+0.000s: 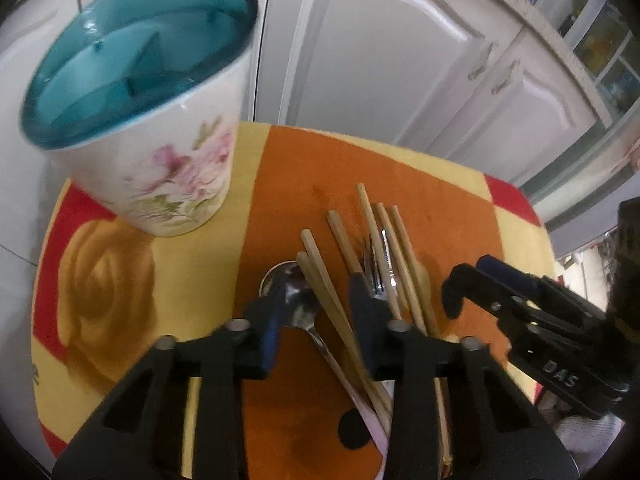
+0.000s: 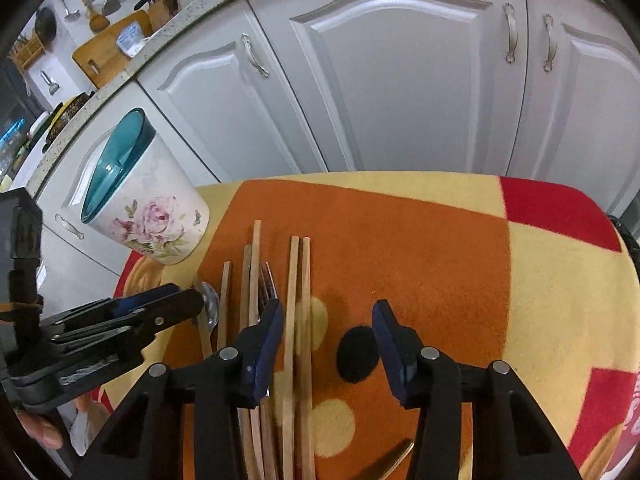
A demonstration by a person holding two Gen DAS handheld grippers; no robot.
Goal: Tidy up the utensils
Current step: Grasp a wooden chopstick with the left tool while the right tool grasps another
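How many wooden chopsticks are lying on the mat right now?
6, all on the orange mat: two side by side beside the spoon, one just left of the fork, three fanned over and right of it. More may lie hidden underneath.

We count six wooden chopsticks [image 1: 316, 276] lying on the mat [image 1: 400, 184] (some overlap, so the number is not fully sure). We see also one spoon [image 1: 294, 300], one fork [image 1: 374, 276], and one flowered holder [image 1: 160, 152]. Two grippers are present, left [image 1: 320, 332] and right [image 2: 328, 344].
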